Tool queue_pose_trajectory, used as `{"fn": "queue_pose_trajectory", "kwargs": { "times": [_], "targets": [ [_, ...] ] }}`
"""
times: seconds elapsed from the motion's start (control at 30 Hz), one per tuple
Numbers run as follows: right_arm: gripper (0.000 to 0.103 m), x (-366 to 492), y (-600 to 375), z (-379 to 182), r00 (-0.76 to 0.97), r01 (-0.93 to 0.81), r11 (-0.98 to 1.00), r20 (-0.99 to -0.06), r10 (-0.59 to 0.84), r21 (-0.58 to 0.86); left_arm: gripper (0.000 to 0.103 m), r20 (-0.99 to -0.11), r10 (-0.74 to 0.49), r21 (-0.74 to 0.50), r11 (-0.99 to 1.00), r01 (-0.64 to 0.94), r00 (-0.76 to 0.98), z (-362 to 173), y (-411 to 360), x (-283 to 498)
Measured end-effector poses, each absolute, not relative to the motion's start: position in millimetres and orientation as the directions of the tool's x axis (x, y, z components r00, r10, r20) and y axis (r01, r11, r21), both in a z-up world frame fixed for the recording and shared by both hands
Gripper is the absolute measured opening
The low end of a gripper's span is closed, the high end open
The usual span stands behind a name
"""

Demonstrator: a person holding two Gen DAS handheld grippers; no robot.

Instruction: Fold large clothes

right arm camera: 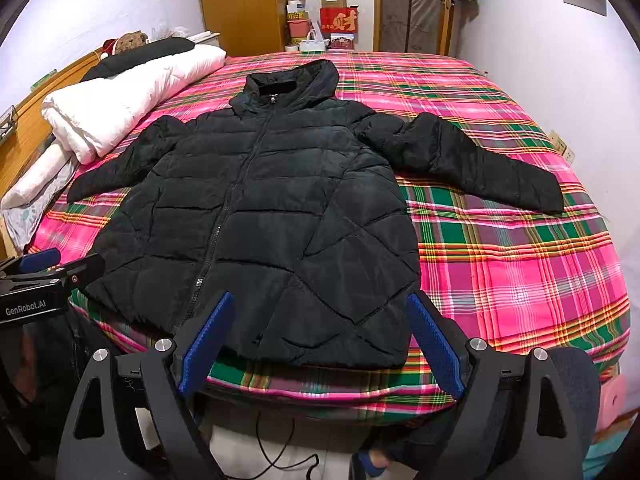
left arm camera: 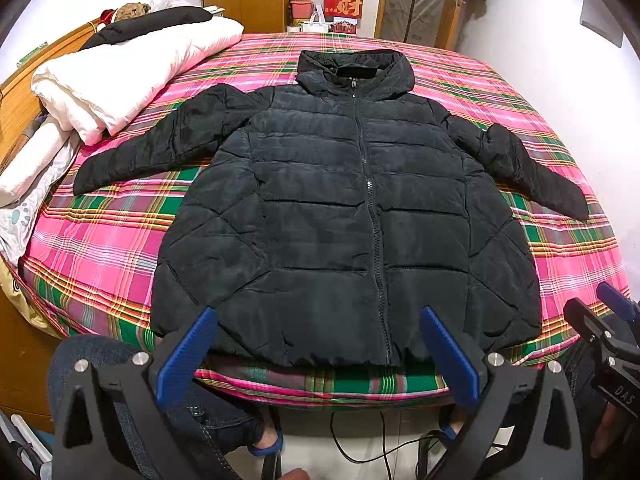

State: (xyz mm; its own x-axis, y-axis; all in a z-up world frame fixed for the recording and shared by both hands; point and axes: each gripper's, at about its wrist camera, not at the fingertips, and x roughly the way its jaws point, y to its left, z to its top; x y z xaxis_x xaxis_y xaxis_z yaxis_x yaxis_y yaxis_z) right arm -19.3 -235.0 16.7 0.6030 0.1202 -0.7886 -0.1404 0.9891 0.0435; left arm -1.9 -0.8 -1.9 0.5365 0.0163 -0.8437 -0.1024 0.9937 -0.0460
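Black puffer jacket (left arm camera: 340, 208) flat on plaid bed (left arm camera: 104, 240), both grippers spread, empty

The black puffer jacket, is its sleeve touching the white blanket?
Apart. In the left wrist view, pink plaid bedsheet shows between the jacket sleeve and the folded white blanket.

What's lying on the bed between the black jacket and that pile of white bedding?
Nothing: only bare plaid sheet separates the jacket from the white bedding. The jacket's sleeve reaches toward the bedding; whether they touch is unclear. Both views show this.
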Motion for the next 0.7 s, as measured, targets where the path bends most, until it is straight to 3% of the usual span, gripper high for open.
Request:
{"fn": "queue_pose_trajectory", "kwargs": {
  "times": [0.7],
  "targets": [
    [0.088,-18.9,-234.2,13.7,0.600,-0.142,0.989,-0.791,0.119,0.041,0.102,-0.849,0.014,-0.050,0.993,-0.106,0.528,-4.8,-2.6,-3.6]
  ]
}}
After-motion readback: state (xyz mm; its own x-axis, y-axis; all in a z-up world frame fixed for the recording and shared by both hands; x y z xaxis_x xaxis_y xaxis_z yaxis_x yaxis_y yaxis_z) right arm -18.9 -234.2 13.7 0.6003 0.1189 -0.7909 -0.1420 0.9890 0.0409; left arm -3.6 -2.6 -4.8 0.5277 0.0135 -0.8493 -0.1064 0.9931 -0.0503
